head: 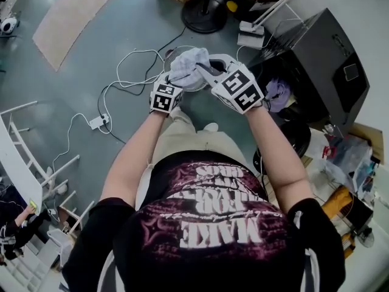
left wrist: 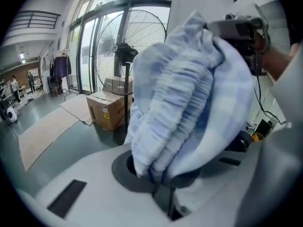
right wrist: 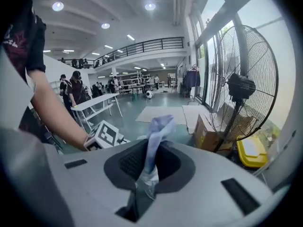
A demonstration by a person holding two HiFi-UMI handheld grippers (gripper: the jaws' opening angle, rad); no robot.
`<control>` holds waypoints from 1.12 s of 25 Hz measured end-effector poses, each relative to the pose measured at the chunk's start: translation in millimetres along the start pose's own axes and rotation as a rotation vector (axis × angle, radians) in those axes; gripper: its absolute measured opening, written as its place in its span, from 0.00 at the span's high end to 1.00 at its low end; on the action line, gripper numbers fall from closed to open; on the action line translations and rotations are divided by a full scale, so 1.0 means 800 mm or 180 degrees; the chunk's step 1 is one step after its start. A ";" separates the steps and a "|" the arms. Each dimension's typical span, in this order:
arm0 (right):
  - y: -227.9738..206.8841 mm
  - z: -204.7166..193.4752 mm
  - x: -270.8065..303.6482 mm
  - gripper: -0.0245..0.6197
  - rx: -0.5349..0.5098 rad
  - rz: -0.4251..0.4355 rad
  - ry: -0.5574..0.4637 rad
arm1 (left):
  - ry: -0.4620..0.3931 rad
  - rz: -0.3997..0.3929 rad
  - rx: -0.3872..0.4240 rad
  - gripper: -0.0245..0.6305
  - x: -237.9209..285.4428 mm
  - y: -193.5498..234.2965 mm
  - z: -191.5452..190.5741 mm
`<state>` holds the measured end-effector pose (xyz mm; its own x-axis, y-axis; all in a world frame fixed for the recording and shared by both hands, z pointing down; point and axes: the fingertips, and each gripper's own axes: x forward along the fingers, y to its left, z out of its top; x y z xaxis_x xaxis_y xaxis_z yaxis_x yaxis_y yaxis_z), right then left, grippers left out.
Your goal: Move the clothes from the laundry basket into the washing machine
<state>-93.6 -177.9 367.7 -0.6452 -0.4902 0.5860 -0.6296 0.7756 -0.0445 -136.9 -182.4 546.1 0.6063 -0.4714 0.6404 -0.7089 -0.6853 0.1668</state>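
The left gripper (left wrist: 161, 181) has its jaws shut tight on the bottom edge of a pale blue garment (left wrist: 189, 93), whose gathered, ribbed folds bulge up and fill most of the left gripper view. The right gripper (right wrist: 144, 174) is likewise closed, pinching a narrow twisted strip of the same cloth that rises straight out between its jaws. In the head view the two grippers sit close together in front of the person, left one just to the left, with the bundled garment bridging their tips, off the grey floor (head: 79, 72). White cables (head: 130, 72) loop on the floor to the left. To the right stands a dark grey boxy appliance (head: 328, 66), with a purple cloth (head: 276, 93) at its left side. Farther off are a standing fan (left wrist: 128, 56) and a cardboard box (left wrist: 109, 110).
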 end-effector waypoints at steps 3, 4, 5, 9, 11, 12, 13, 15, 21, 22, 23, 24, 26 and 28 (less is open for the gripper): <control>-0.005 -0.023 0.007 0.90 -0.0127 -0.0100 0.0187 | -0.0090 0.0020 -0.0138 0.93 -0.012 0.008 0.006; -0.007 -0.030 0.010 0.90 -0.0160 -0.0131 0.0247 | -0.0127 0.0018 -0.0174 0.93 -0.016 0.010 0.011; -0.009 -0.038 0.013 0.90 -0.0192 -0.0169 0.0313 | -0.0160 0.0012 -0.0204 0.93 -0.021 0.012 0.015; -0.020 -0.078 0.024 0.90 -0.0418 -0.0338 0.0650 | -0.0308 -0.0008 -0.0313 0.93 -0.036 0.015 0.033; -0.018 -0.095 0.028 0.90 -0.0538 -0.0349 0.0766 | -0.0417 -0.0020 -0.0389 0.93 -0.044 0.014 0.046; -0.015 -0.102 0.030 0.90 -0.0569 -0.0334 0.0804 | -0.0473 -0.0033 -0.0424 0.93 -0.048 0.014 0.053; -0.012 -0.109 0.032 0.90 -0.0580 -0.0314 0.0830 | -0.0528 -0.0053 -0.0454 0.93 -0.052 0.012 0.061; -0.007 -0.117 0.035 0.90 -0.0566 -0.0280 0.0838 | -0.0636 -0.0121 -0.0491 0.93 -0.058 0.006 0.077; 0.002 -0.122 0.035 0.89 -0.0518 -0.0265 0.0730 | -0.0809 -0.0429 -0.0425 0.93 -0.068 -0.030 0.123; 0.001 -0.123 0.034 0.88 -0.0487 -0.0274 0.0696 | -0.0828 -0.0467 -0.0410 0.93 -0.069 -0.036 0.129; 0.000 -0.124 0.032 0.87 -0.0439 -0.0277 0.0660 | -0.0849 -0.0503 -0.0401 0.93 -0.070 -0.041 0.136; -0.001 -0.125 0.031 0.84 -0.0380 -0.0274 0.0624 | -0.0873 -0.0544 -0.0395 0.93 -0.071 -0.047 0.142; -0.003 -0.127 0.026 0.76 -0.0264 -0.0269 0.0553 | -0.0920 -0.0646 -0.0383 0.93 -0.075 -0.060 0.155; -0.006 -0.129 0.020 0.70 -0.0155 -0.0284 0.0492 | -0.0958 -0.0760 -0.0374 0.93 -0.077 -0.075 0.168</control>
<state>-56.1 -148.8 460.4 -0.5112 -0.4937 0.7035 -0.6571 0.7521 0.0504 -83.5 -186.7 396.0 0.8250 -0.4601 0.3281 -0.5612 -0.7353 0.3801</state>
